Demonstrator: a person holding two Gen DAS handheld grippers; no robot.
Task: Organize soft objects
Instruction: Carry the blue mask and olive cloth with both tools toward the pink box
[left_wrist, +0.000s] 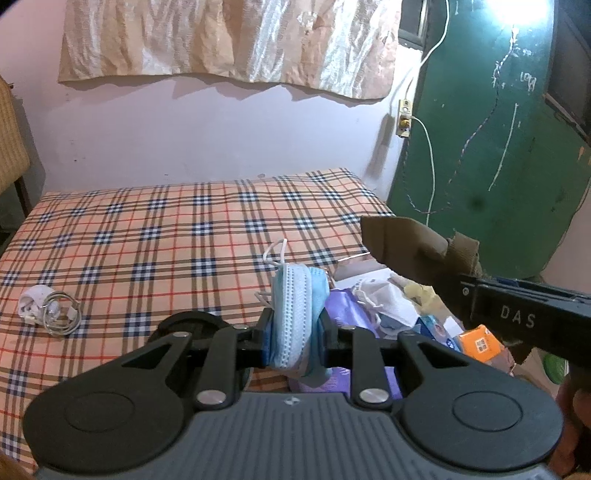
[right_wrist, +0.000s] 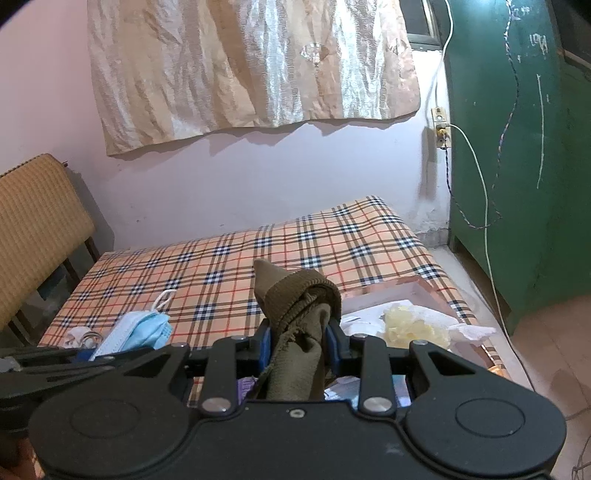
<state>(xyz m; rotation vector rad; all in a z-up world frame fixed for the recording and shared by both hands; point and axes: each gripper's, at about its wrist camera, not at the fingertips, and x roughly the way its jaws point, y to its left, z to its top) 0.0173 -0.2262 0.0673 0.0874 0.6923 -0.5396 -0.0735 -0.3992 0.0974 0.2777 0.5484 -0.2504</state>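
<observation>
Left wrist view: both your grippers loaded above the plaid bed (left_wrist: 147, 229).
Your left gripper (left_wrist: 295, 332) clamps the blue face masks (left_wrist: 295, 314); your right gripper (right_wrist: 299, 343) clamps the olive sock (right_wrist: 299, 317).

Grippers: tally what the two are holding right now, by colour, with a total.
Blue: 1, the face mask pinched in the left gripper.
Olive-brown: 1, the sock pinched in the right gripper.
Total: 2 held items, one in each gripper.
</observation>
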